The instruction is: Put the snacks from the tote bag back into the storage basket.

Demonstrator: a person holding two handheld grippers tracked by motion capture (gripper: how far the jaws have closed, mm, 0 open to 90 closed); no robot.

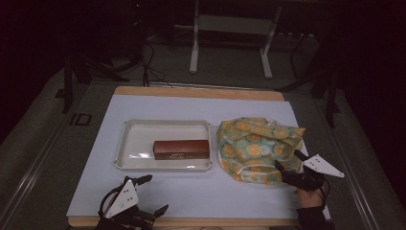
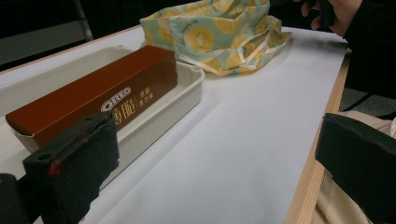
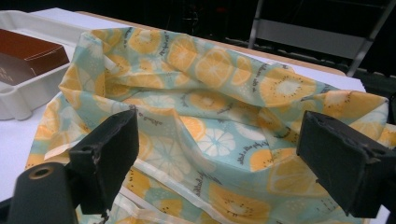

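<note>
Nothing started: brown box (image 1: 181,149) sits in tray (image 1: 129,143); both grippers, left (image 1: 152,194) and right (image 1: 289,161), wide open, empty, right at fruit-print bag (image 1: 253,143).

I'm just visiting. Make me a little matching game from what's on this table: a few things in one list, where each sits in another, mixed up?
Things:
1. brown Oreo box
2. white tray
3. citrus-print bag
4. left gripper

Places:
A. crumpled at the table's right, beside the tray
B. open, near the front edge at the left
C. lying inside the tray
D. left of the bag, on the white sheet

Pairs: 1-C, 2-D, 3-A, 4-B
</note>
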